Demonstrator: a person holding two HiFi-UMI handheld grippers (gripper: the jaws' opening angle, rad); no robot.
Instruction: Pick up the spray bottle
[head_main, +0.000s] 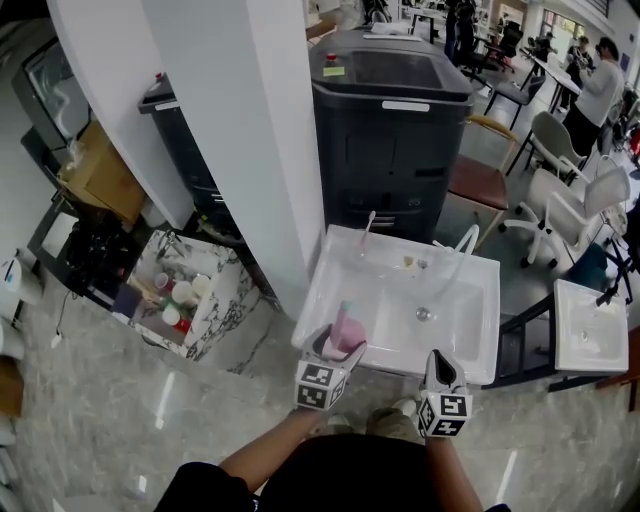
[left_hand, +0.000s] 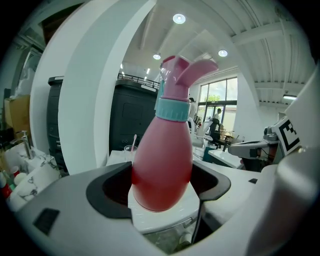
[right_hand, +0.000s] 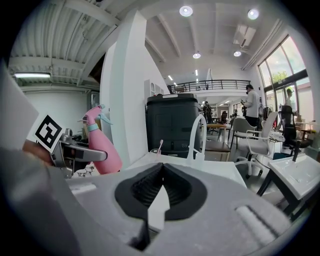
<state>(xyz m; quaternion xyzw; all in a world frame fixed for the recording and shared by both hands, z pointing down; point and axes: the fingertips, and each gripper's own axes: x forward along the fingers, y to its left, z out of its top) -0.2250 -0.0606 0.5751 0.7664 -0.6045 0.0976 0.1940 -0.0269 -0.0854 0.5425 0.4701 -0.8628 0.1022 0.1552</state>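
A pink spray bottle (head_main: 348, 328) with a teal collar stands upright over the near left corner of the white sink (head_main: 470, 300). My left gripper (head_main: 335, 350) is shut on the bottle's round body (left_hand: 162, 165), one dark pad on each side. Its base is just over the sink's rim (left_hand: 165, 220); I cannot tell if it touches. My right gripper (head_main: 440, 365) hovers at the sink's front edge, shut with nothing between its ribbed pads (right_hand: 145, 187). From the right gripper view the bottle (right_hand: 102, 145) and the left gripper (right_hand: 75, 150) show at the left.
A white faucet (right_hand: 197, 135) and a cup with a pink toothbrush (head_main: 367, 235) stand at the sink's back. Behind are a dark cabinet (head_main: 395, 130) and a white pillar (head_main: 250, 120). A marbled box of bottles (head_main: 185, 290) is left, a second basin (head_main: 590, 325) and chairs right.
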